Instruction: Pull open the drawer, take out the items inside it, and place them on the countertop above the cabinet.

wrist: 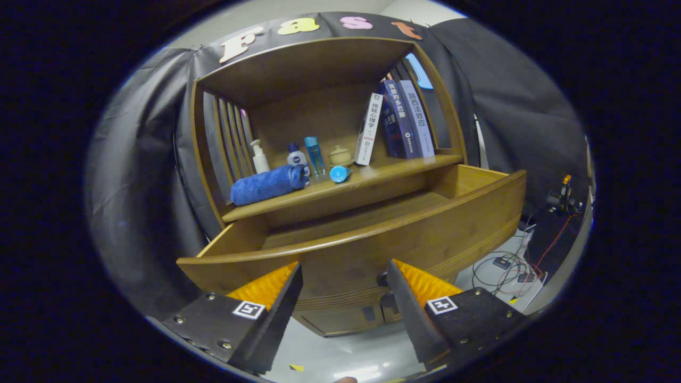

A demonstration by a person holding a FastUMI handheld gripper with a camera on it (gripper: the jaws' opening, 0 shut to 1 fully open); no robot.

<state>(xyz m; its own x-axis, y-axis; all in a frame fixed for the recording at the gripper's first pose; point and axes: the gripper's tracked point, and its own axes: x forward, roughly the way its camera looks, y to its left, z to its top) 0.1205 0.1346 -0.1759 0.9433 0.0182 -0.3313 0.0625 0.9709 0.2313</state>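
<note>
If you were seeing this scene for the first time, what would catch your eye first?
The pulled-open wooden drawer just beyond the open tool, its visible floor bare. Above it, the countertop holds a rolled blue towel, small bottles and upright books.

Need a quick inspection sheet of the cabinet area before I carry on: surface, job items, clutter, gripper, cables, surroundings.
Surface: wooden countertop above the drawer, partly occupied, bare strip at its front right.
Job's things: drawer pulled open; the visible part of its floor looks bare. Rolled blue towel and blue cup on its side lie on the countertop.
Clutter: pump bottle, small white bottle, blue bottle, lidded pot, books at the back.
Gripper: gripper open, fingers apart in front of the drawer front, holding nothing.
Cables: loose wires on the floor, right of the cabinet.
Surroundings: black cloth wall, pale floor.
</note>
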